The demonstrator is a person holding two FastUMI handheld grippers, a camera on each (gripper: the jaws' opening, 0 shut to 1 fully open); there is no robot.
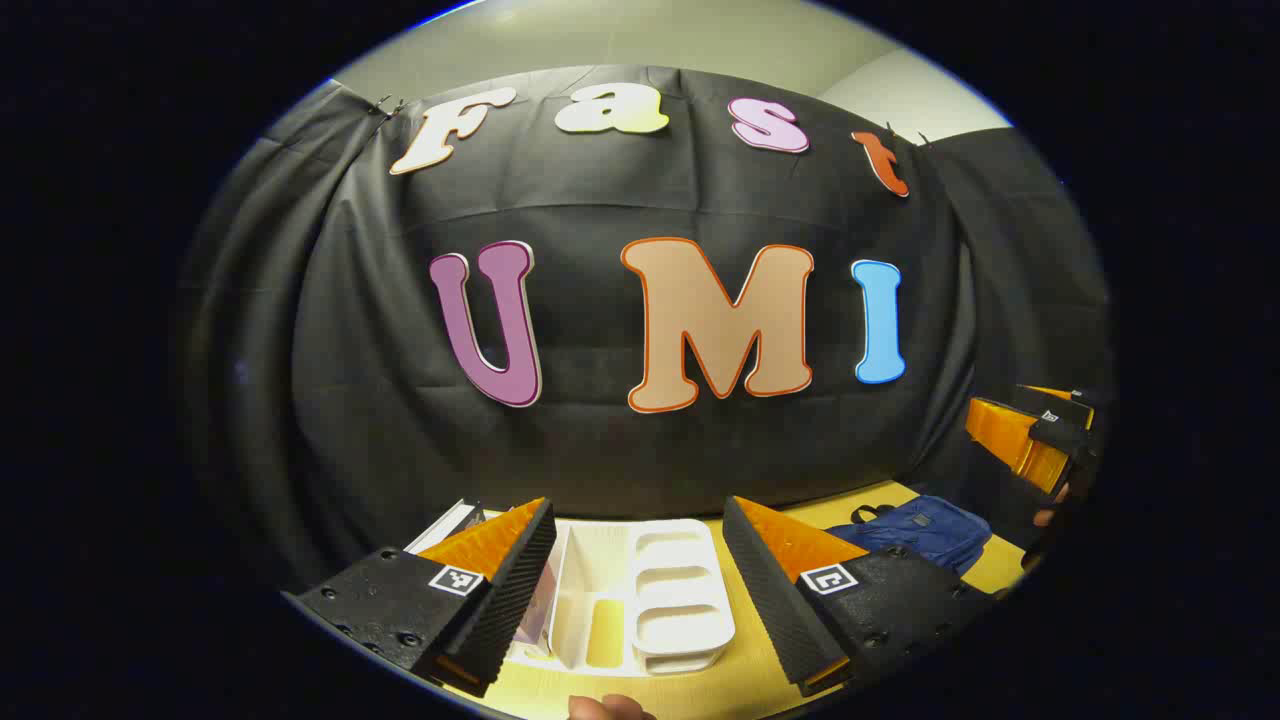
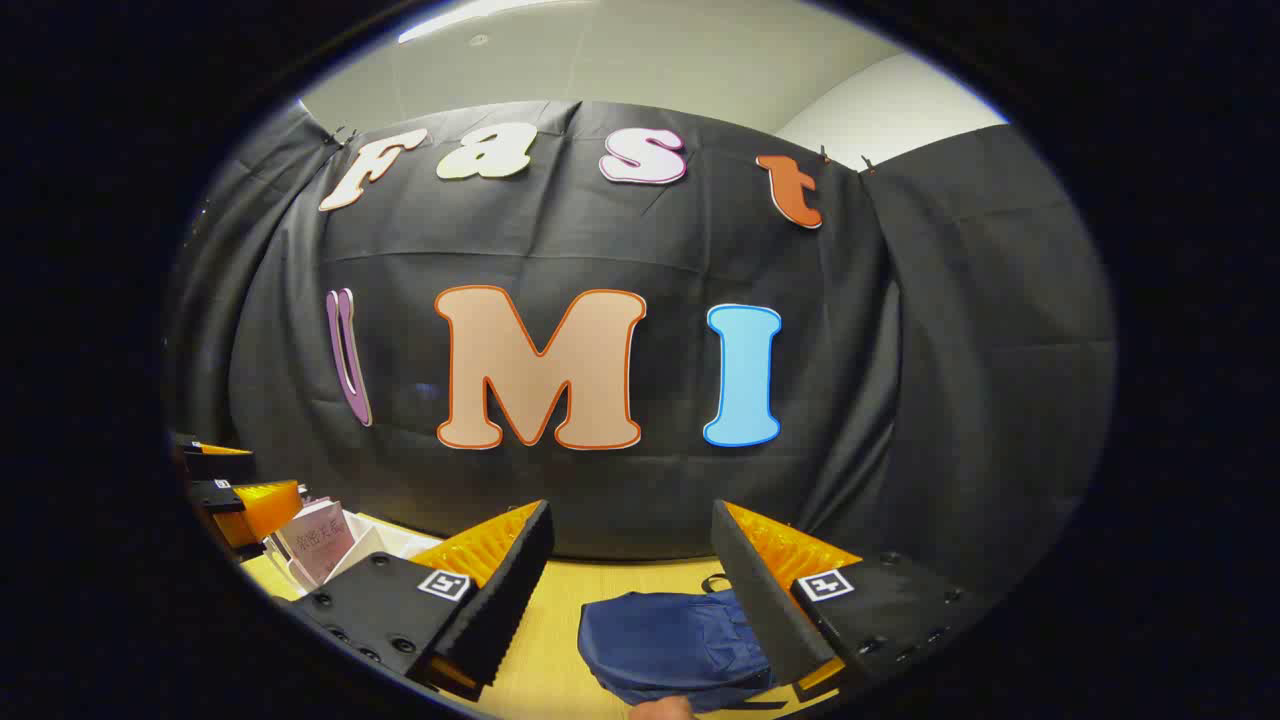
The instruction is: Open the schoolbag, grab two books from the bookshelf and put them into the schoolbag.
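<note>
Left gripper view: left gripper (image 1: 638, 560) held high above the yellow wooden tabletop (image 1: 700, 690), fingers spread wide and holding nothing. Between the fingers, and below them, a white plastic desk bookshelf (image 1: 640, 600) with open slots; most slots bare, a pale book edge (image 1: 537, 610) tucked just inside the left finger, too hidden to count copies. Beyond the right finger, a dark blue fabric schoolbag (image 1: 925, 530) lying flat, and farther right the other gripper (image 1: 1040, 440), well apart from the bag.

Right gripper view: right gripper (image 2: 632, 575) likewise released, grasping nothing. Between and below the fingers, the schoolbag (image 2: 665, 645), flat and apparently zipped, handle loop pointing away. Far off past the left finger, a pink-covered book (image 2: 318, 540) leaning in the white shelf.

Judged from this: very start of the task, bag not yet opened, no book taken. Next move likely calls for lowering onto the bag, pinning the fabric with one gripper and pinching the zipper pull with the other; pull too small to locate here.
</note>
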